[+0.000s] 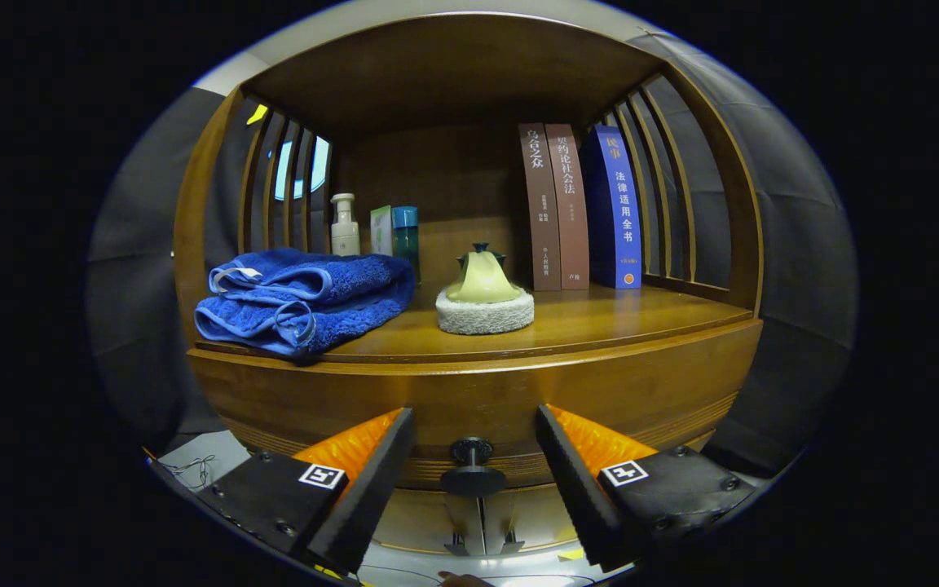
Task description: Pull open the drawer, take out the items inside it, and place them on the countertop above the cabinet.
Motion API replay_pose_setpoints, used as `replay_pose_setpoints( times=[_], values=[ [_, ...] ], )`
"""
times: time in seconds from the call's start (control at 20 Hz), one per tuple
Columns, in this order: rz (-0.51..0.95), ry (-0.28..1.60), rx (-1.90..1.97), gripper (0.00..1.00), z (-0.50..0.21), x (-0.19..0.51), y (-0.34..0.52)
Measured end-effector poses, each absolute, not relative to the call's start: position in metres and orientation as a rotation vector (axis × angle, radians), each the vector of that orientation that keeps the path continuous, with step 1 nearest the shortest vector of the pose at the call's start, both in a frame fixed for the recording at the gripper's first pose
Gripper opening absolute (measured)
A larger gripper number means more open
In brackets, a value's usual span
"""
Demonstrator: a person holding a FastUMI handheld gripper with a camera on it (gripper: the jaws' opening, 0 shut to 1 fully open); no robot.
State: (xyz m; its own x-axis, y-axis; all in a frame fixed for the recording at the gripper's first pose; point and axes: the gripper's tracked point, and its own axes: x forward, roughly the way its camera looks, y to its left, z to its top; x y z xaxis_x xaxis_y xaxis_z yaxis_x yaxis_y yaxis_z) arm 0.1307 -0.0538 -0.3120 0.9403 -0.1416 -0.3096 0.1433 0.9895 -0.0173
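Note:
The wooden cabinet's drawer front (584, 391) runs across just beyond my fingers, sitting flush under the countertop (600, 322). A dark round knob (471, 466) sticks out from the drawer's middle. My gripper (473, 412) is open, with one finger on each side of the knob and a clear gap to both. Nothing is held. The drawer's inside is hidden.
On the countertop lie a folded blue towel (302, 297), a pump bottle (345, 227), a green box (381, 231), a teal bottle (406, 231), a yellow-topped round pad (484, 303) and three upright books (579, 208). Slatted side walls and a top board enclose it.

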Motion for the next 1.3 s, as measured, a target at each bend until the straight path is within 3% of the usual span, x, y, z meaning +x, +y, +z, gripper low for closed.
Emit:
replay_pose_setpoints(
  times=[0.35, 1.3],
  values=[
    [-0.155, 0.295, 0.006, 0.99, -0.279, 0.112, -0.058],
    [-0.102, 0.168, -0.020, 0.98, -0.050, 0.045, -0.029]
  ],
)
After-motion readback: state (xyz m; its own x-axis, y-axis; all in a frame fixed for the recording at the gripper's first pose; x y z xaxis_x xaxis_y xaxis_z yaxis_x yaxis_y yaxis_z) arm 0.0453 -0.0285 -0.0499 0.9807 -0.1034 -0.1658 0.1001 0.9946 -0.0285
